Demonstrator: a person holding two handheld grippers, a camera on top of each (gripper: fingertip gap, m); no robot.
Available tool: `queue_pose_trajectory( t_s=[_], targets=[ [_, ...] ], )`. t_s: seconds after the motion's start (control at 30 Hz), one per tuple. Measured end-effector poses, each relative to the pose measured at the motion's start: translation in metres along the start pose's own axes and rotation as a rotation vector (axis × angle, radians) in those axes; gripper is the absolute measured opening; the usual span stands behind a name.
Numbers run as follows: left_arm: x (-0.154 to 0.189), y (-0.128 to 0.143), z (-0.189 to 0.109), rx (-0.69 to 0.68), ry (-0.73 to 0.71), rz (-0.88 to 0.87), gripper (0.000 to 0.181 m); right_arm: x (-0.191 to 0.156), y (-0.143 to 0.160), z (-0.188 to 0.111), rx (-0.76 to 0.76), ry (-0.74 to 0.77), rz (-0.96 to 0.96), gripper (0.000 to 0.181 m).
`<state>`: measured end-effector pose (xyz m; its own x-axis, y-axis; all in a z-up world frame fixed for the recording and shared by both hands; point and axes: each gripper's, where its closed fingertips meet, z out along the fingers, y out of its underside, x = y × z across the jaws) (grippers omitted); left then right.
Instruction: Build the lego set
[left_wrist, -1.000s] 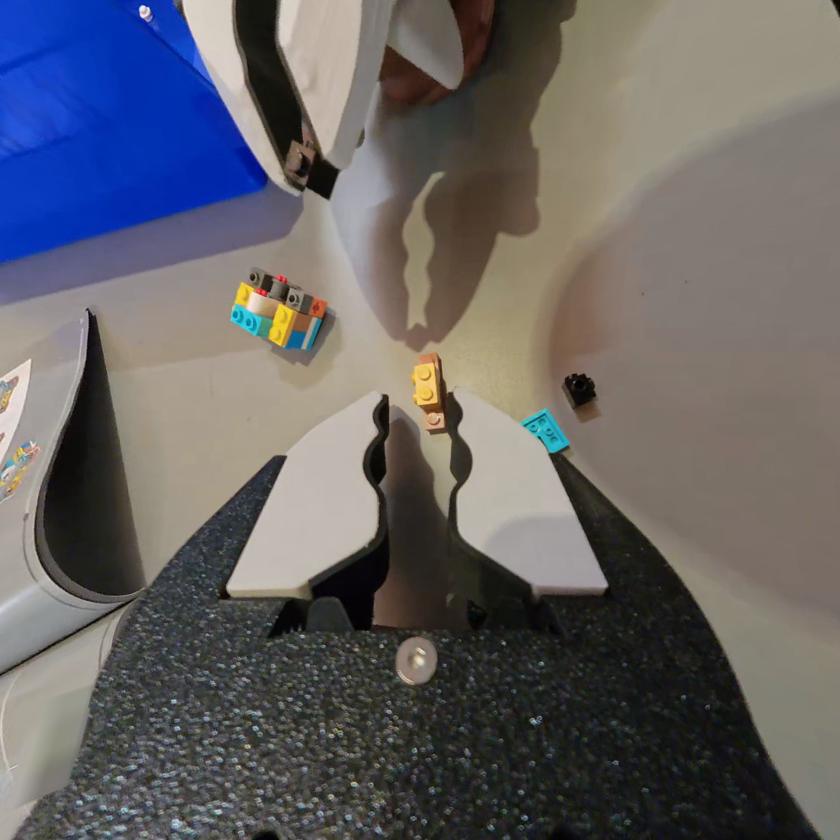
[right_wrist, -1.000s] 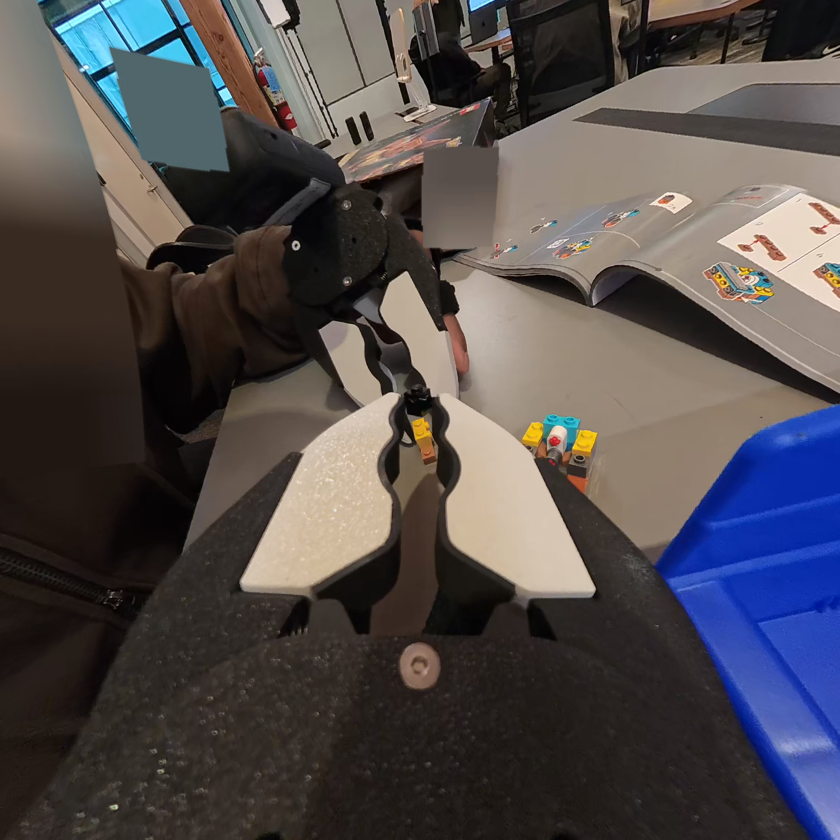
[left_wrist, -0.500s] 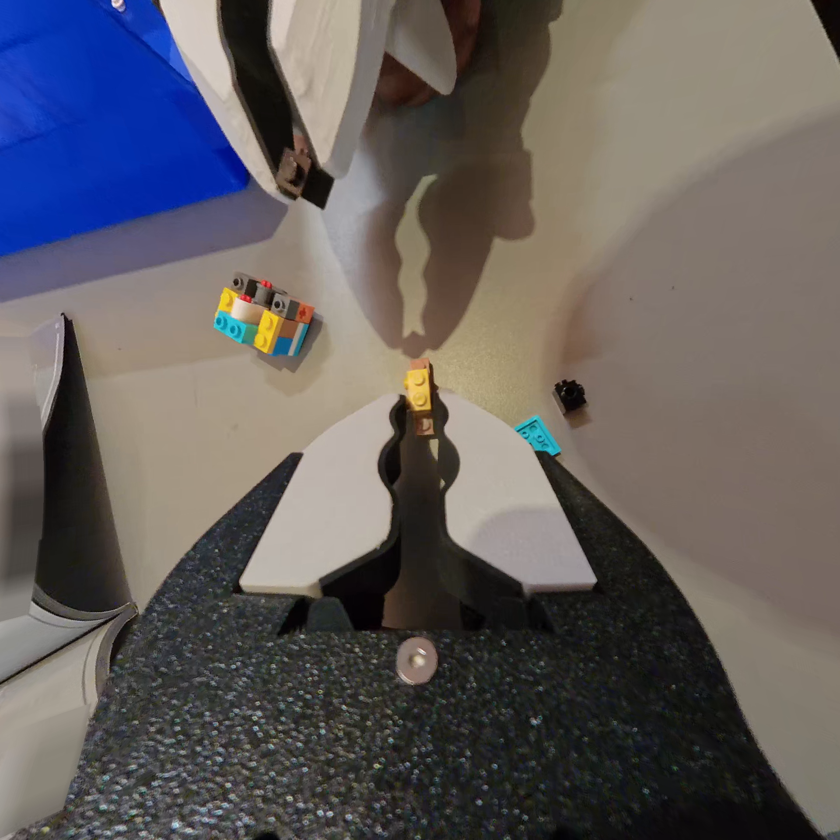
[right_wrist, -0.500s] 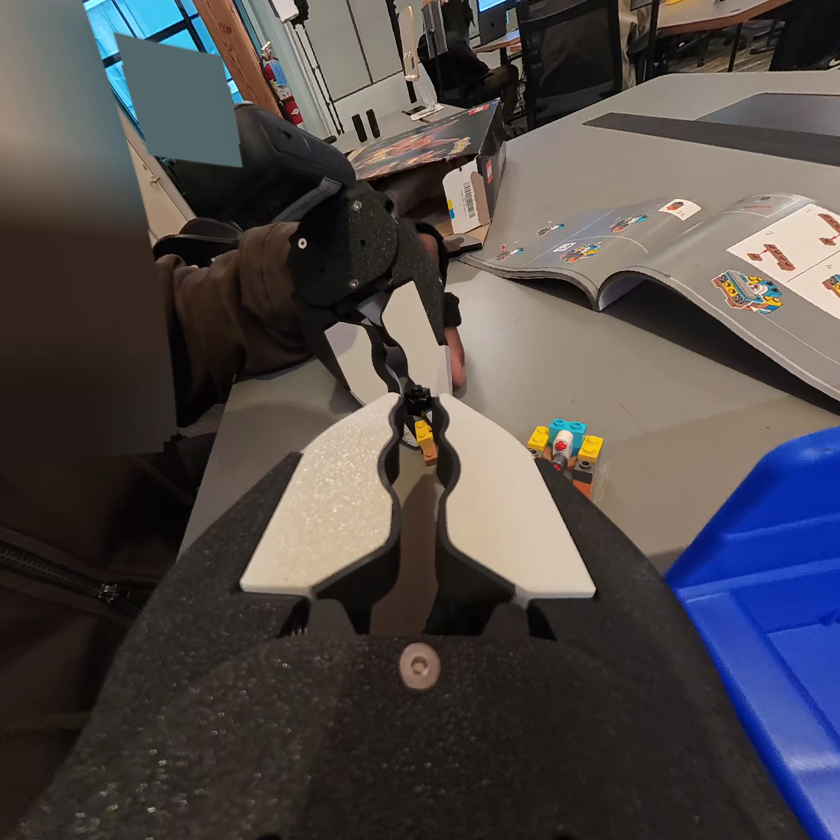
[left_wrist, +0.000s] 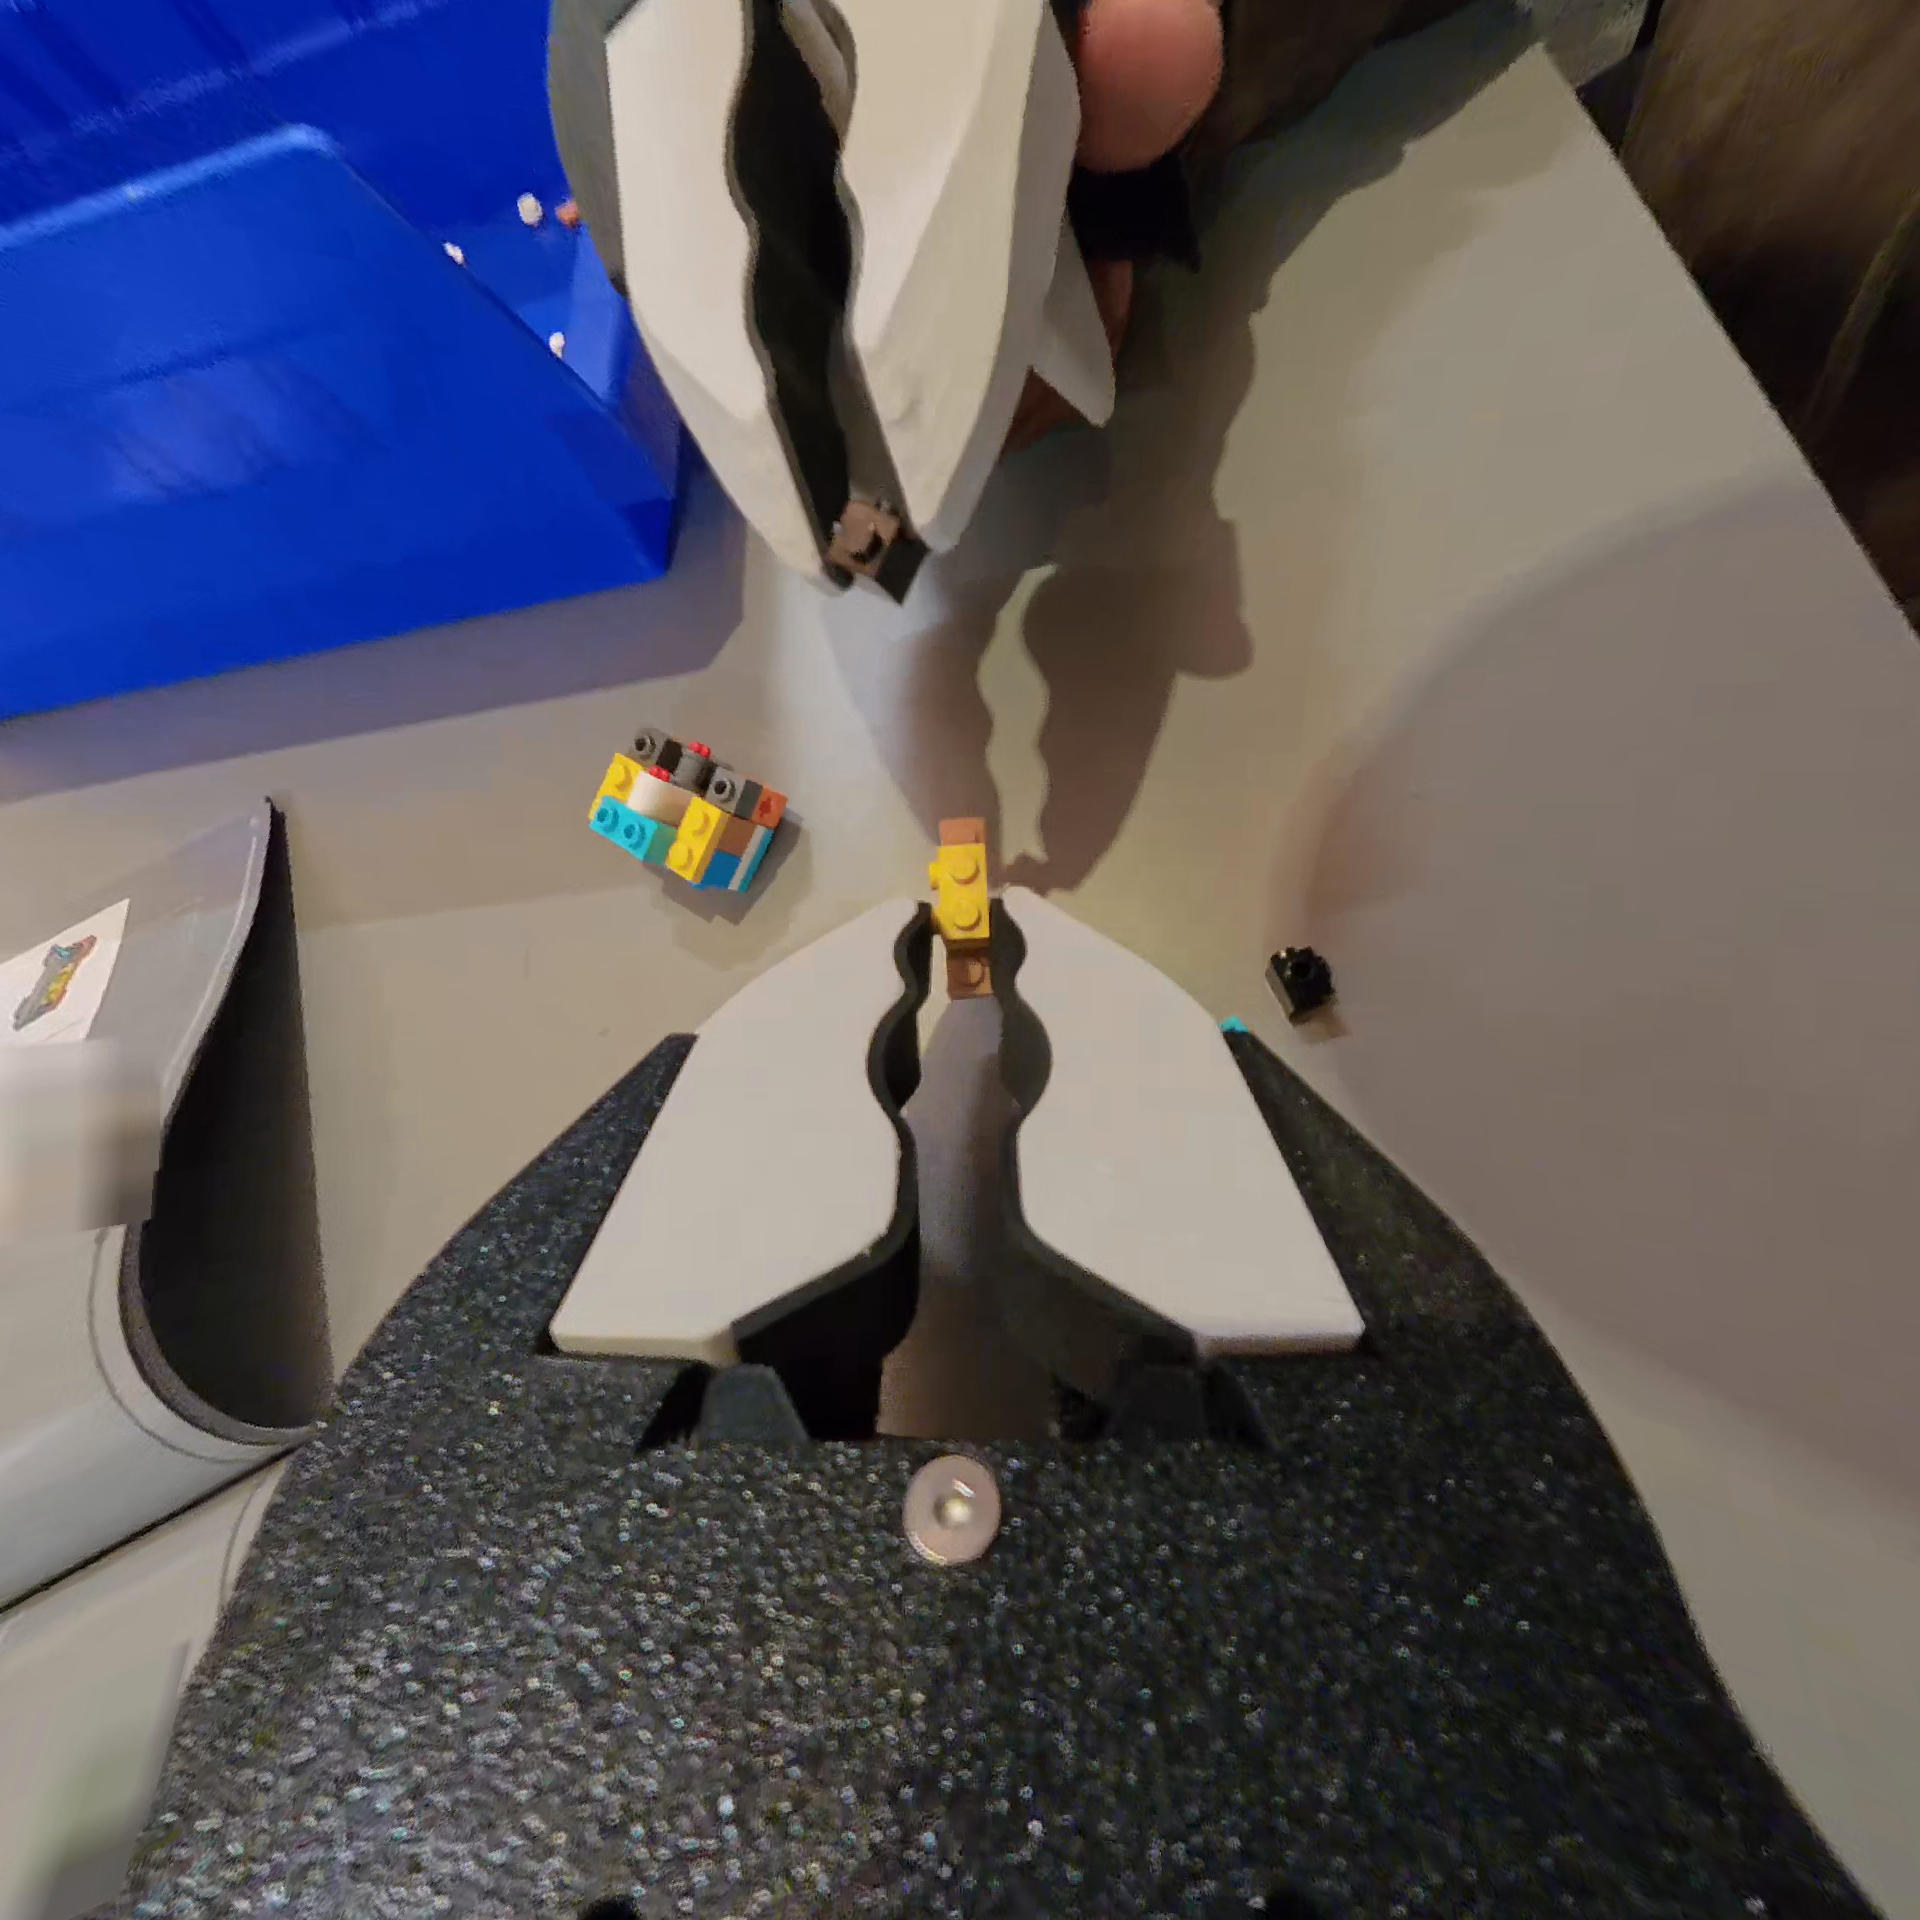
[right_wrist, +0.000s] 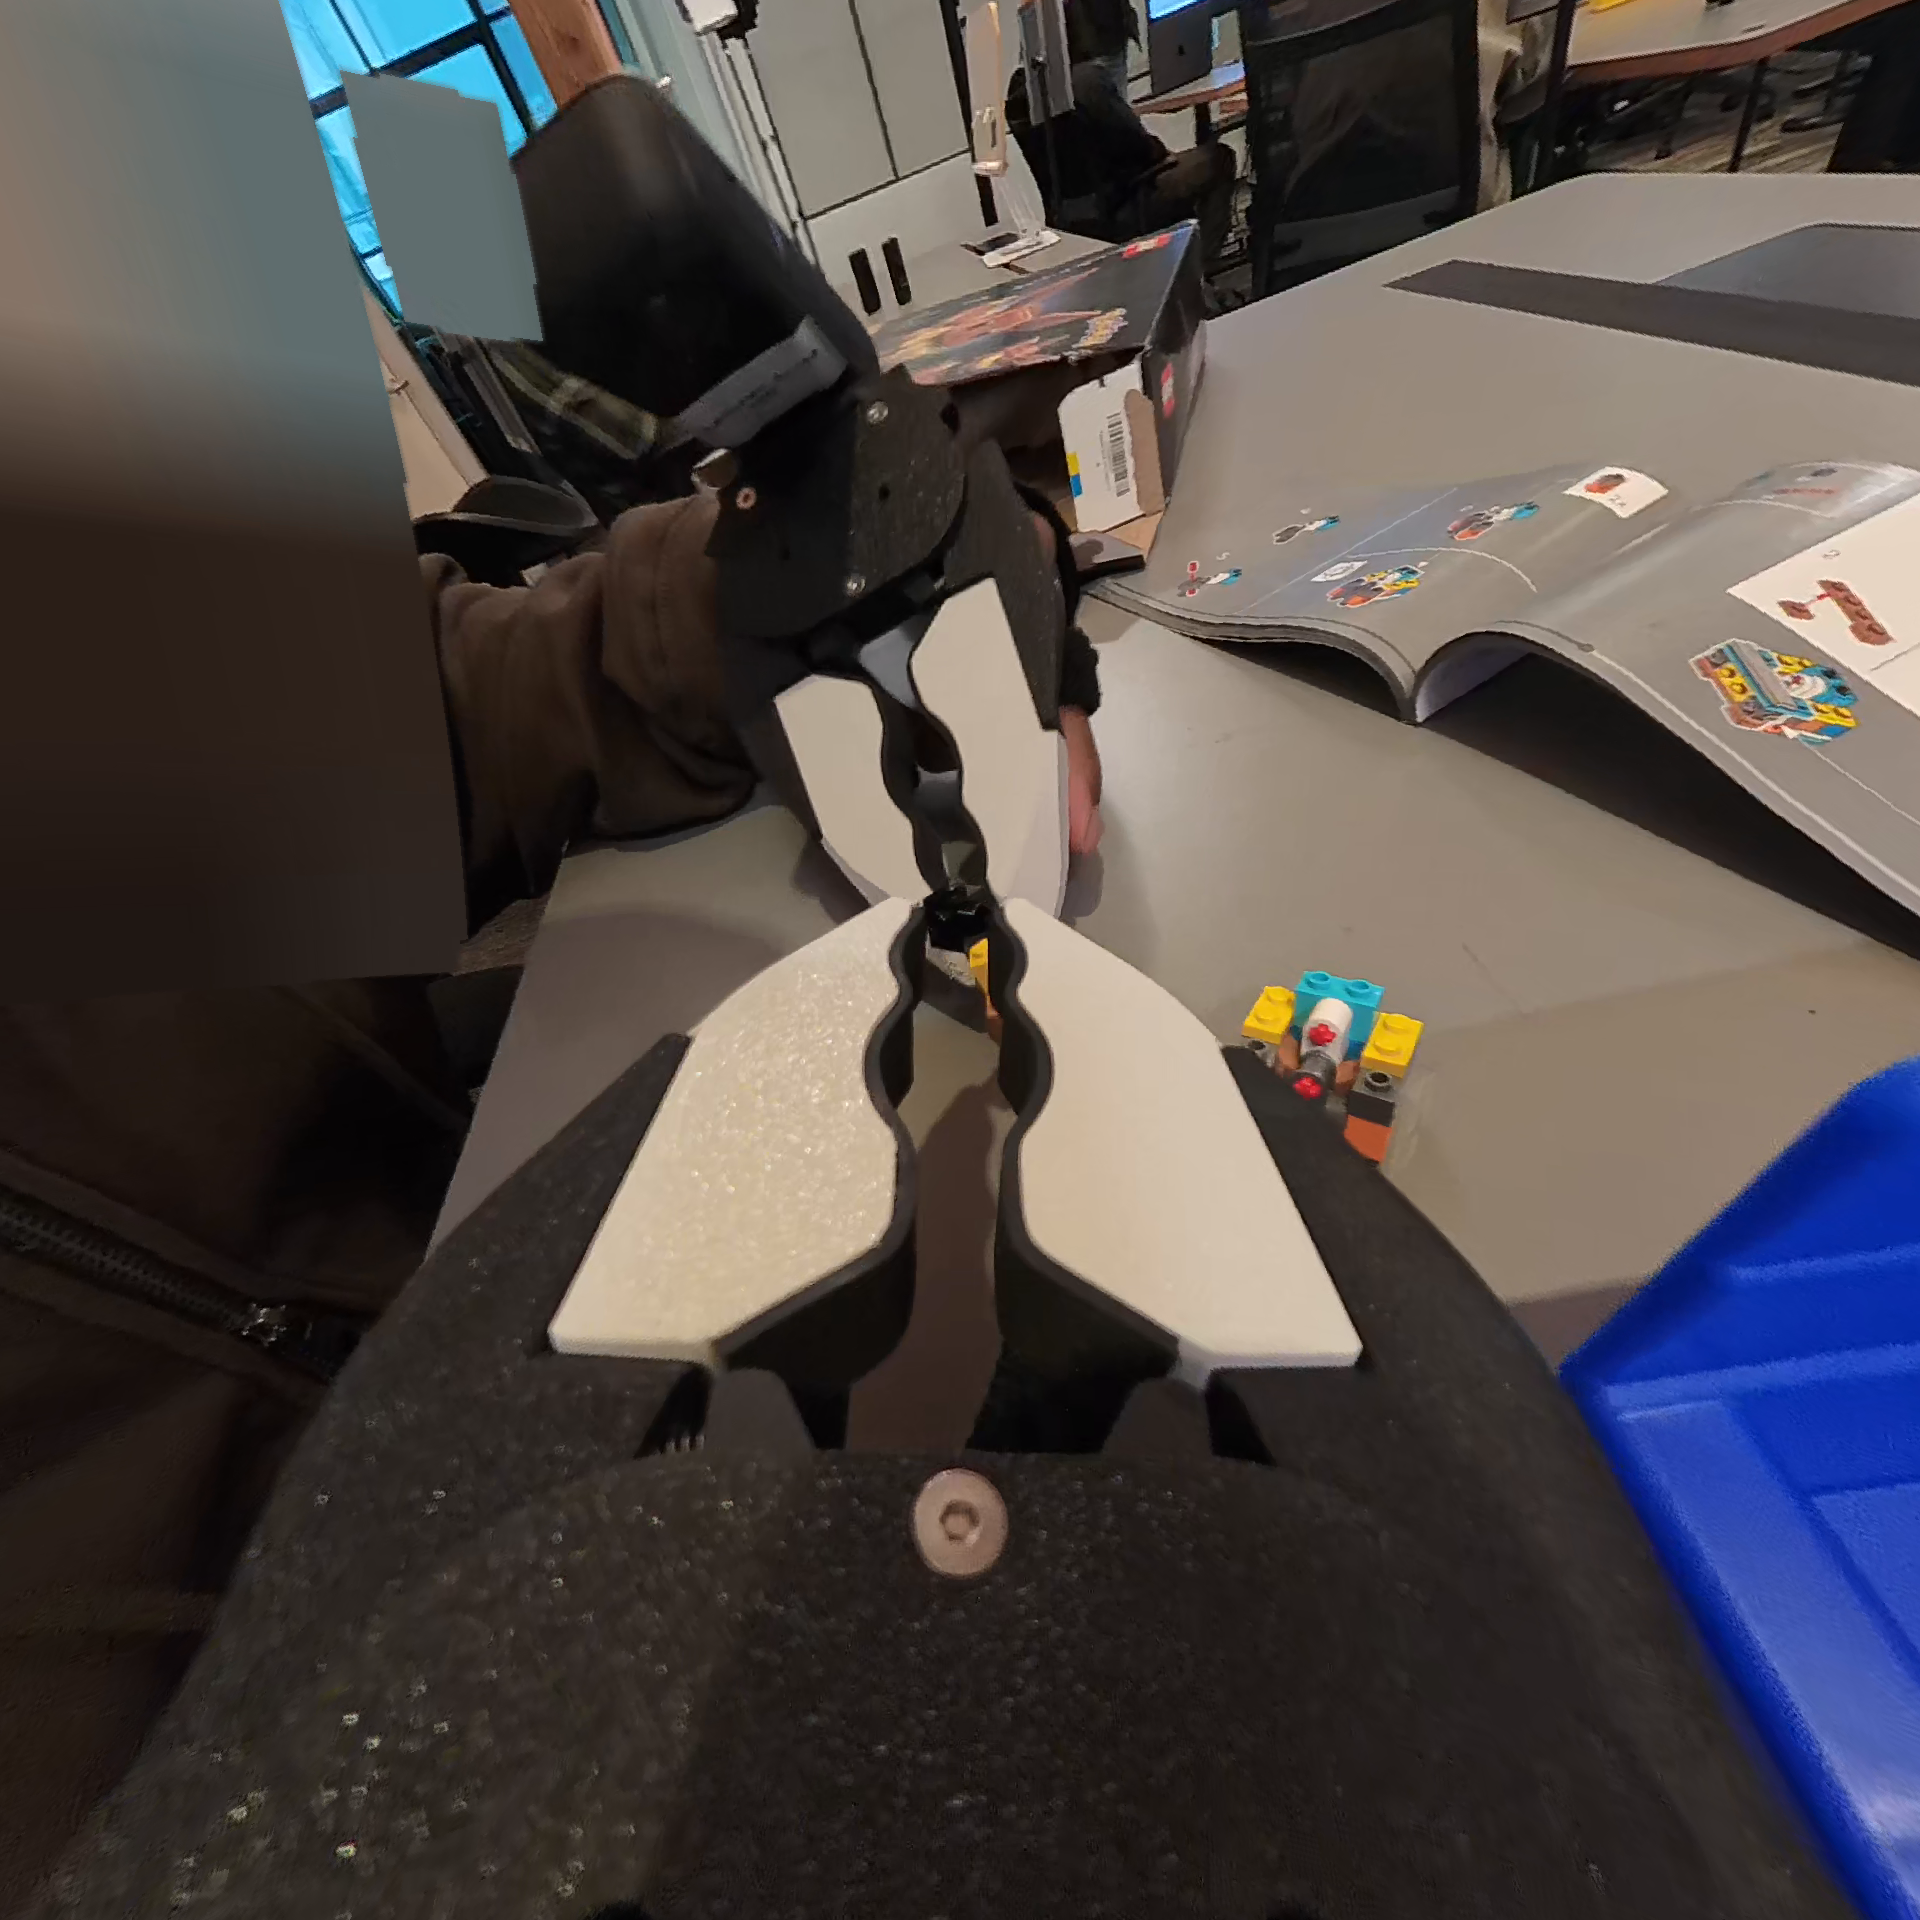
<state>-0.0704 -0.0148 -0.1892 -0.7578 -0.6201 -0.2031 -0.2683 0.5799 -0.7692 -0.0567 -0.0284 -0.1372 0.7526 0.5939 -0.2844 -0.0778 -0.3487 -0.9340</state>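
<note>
Lego set in pieces across the grey tabletop (left_wrist: 1507, 727), build partly done. Nearest, in the left wrist view: left tool (left_wrist: 961, 920) closed narrow on a small yellow-and-brown stack (left_wrist: 961, 899), pinched at the very tips, brown end poking out beyond. Just right of that tool, a loose black stud piece (left_wrist: 1301, 982) and the corner of a teal plate (left_wrist: 1234, 1025), mostly hidden by the tool body. Left and a little farther, the multicoloured sub-assembly (left_wrist: 691, 821) lying alone, well apart from both tools. At the left edge, the curled instruction booklet (left_wrist: 208, 1091). Farther still, right tool (left_wrist: 868, 540) hanging tips down above the tabletop, clamped on a small dark piece (left_wrist: 862, 535); blue bin (left_wrist: 260, 416) behind it at upper left.

From the right wrist view: same dark piece (right_wrist: 951, 925) gripped at the tips, left tool (right_wrist: 951, 873) right beyond and meeting it tip to tip, so close that contact between the two parts cannot be told. Sub-assembly (right_wrist: 1330, 1039) off to the right, booklet (right_wrist: 1558, 623) open past it, set's box (right_wrist: 1091, 343) at the back.

Step in hand, by the look of it: mating the dark piece onto the yellow-and-brown stack in mid-air. Next move likely calls for squaring studs to sockets, then a firm straight press with both grips kept tight, since such shallow tip holds could let either part twist or pop free
</note>
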Motion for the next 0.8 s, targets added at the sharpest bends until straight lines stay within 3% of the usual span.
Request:
queue_pose_trajectory(
  t_s=[0.3, 0.8],
  targets=[
    [0.004, -0.021, -0.007, 0.116, -0.003, 0.064, 0.010, -0.018, 0.002, 0.003, -0.005, -0.088, -0.057, 0.011],
    [0.015, -0.038, -0.013, 0.191, 0.031, 0.108, 0.010, -0.028, 0.005, 0.006, -0.017, -0.143, -0.080, 0.011]
  ],
)
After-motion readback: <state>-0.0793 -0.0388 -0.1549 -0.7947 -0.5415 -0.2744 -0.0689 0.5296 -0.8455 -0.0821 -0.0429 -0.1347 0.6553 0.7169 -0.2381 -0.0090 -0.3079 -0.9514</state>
